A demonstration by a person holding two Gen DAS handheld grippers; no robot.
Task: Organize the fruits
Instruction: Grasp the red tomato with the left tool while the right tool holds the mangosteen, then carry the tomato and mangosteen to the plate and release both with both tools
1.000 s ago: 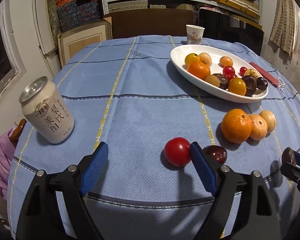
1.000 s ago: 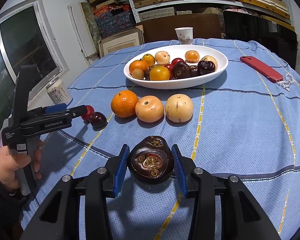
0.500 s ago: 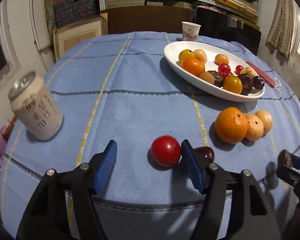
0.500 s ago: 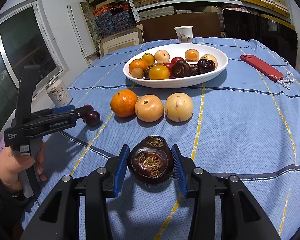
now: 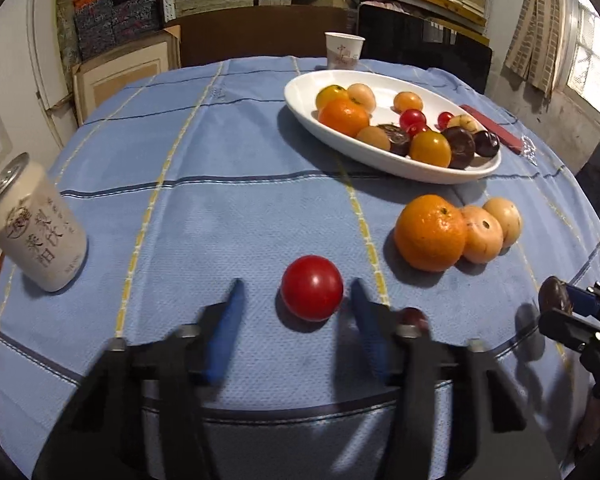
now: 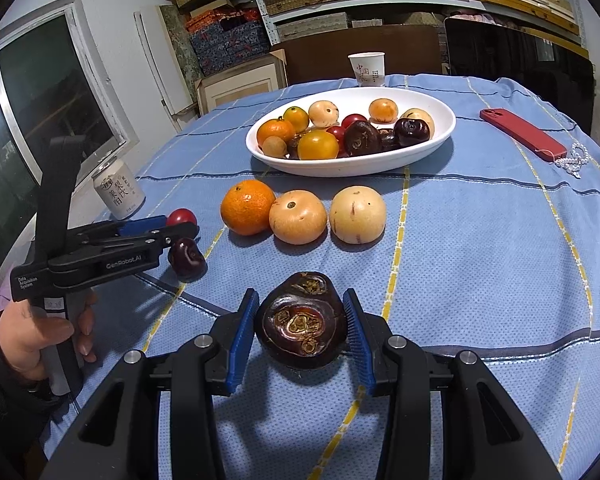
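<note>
The left gripper [image 5: 296, 300] has just been closing its fingers around the red tomato [image 5: 312, 288], which sits on the blue-clothed bench [image 5: 220, 208]; a gap shows beside the left finger, so the pads do not clamp it. A dark cherry [image 6: 186, 258] lies just beside them. The right gripper [image 6: 300, 320] holds a dark brown fruit [image 6: 302, 322] between narrow fingers (both pads touching it). An orange [image 6: 247, 207] and two pale fruits stand in a row before the white dish [image 6: 440, 136] of fruit.
</note>
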